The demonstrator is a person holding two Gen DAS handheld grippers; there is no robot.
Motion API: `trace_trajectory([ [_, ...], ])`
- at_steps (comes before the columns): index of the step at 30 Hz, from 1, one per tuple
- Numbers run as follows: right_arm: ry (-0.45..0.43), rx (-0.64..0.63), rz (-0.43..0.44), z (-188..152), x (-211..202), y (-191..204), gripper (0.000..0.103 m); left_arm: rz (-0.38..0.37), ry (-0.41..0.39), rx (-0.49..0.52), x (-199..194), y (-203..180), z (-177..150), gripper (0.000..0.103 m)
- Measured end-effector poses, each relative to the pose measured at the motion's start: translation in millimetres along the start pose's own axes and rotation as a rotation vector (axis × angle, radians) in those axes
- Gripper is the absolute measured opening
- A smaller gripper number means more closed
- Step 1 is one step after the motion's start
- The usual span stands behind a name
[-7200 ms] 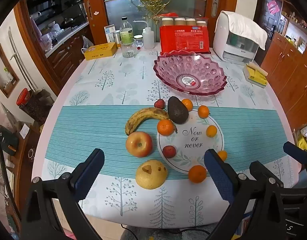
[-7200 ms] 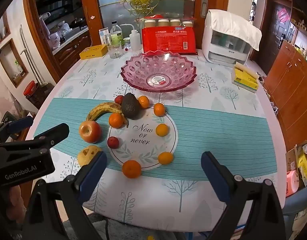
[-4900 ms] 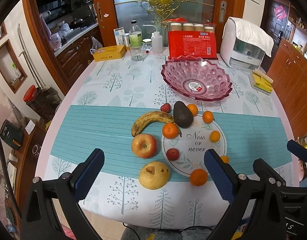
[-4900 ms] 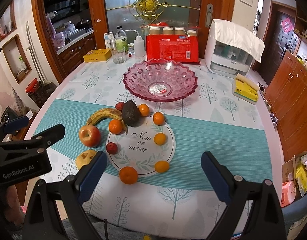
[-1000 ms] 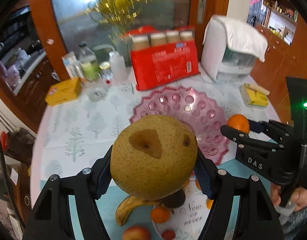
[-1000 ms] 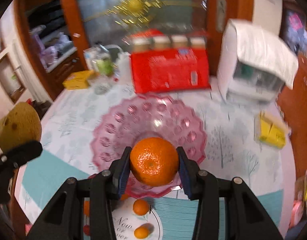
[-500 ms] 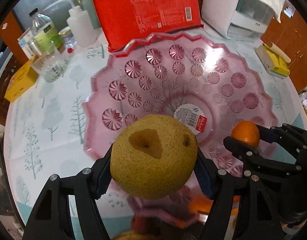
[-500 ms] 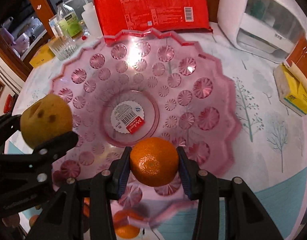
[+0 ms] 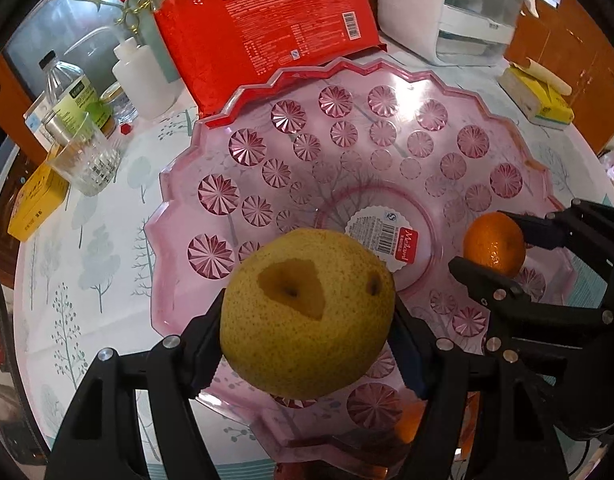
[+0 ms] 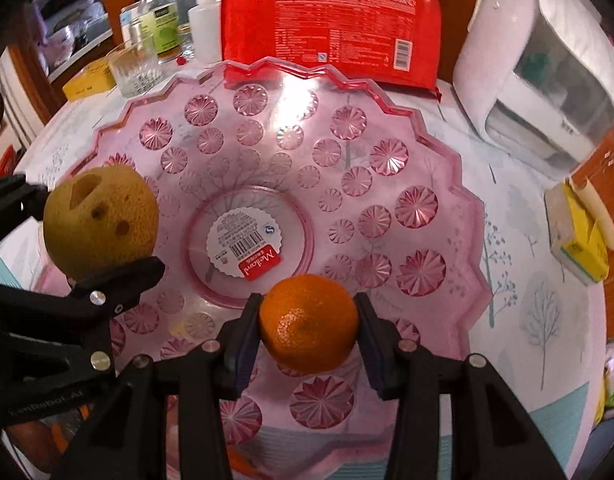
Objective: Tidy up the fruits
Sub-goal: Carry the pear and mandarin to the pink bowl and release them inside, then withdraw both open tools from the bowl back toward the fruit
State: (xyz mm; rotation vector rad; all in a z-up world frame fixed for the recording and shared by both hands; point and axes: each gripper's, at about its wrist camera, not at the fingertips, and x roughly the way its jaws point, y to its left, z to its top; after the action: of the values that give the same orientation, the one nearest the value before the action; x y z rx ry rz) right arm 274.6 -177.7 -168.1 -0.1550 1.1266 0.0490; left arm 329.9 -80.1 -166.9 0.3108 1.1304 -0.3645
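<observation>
Fruit is in both grips and I am poised over the pink cut-glass bowl (image 10: 439,168), so by my reading this is the delivery step, with release the one thing left to do for these two pieces. My left gripper (image 9: 307,334) is clamped on the yellow pear (image 9: 307,312), its cut patch and stem pit facing the lens, held above the near-left part of the bowl. My right gripper (image 10: 309,326) is clamped on the mandarin orange (image 10: 309,322), which hangs over the near slope of the bowl, just short of the flat centre with its barcode sticker (image 10: 245,246). From the left wrist view the orange sits to the right of the pear, the two apart and not touching. The bowl looks empty inside. I cannot tell how high either fruit is above the glass. Next I would bring each one low toward the centre well and only then spread the jaws, because the sloping sides would likely let a round orange roll. The red paper-cup pack (image 9: 263,20) and the drinking glass (image 9: 85,168) stand just behind the bowl, clear of my path.
</observation>
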Motion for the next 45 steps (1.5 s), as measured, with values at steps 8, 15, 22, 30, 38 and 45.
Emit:
trace_trajectory([
  [8,-0.016,-0.027,0.027,-5.7,-5.6,-0.1,0.069,-0.114,-0.024,-0.058,-12.1,7.7,-1.0,0.102],
  [15,-0.06,-0.021,0.039,-5.0,-20.8,6.3,0.082,-0.123,-0.048,-0.067,-27.0,4.3,-2.1,0.102],
  [22,-0.042,0.053,0.087,-12.1,-28.6,0.0,0.082,-0.159,-0.124,-0.143,-56.8,14.6,-11.0,0.102],
  [30,-0.054,0.213,0.164,-22.7,-58.0,-23.3,0.082,-0.109,-0.24,-0.175,-99.5,26.6,-29.7,0.102],
  [38,-0.08,0.264,0.172,-36.8,-106.0,-37.8,0.082,-0.076,-0.226,-0.173,-142.9,32.5,-49.4,0.102],
  [45,-0.095,0.298,0.242,-50.4,-146.7,-47.4,0.082,-0.069,-0.246,-0.186,-204.4,40.1,-53.0,0.102],
])
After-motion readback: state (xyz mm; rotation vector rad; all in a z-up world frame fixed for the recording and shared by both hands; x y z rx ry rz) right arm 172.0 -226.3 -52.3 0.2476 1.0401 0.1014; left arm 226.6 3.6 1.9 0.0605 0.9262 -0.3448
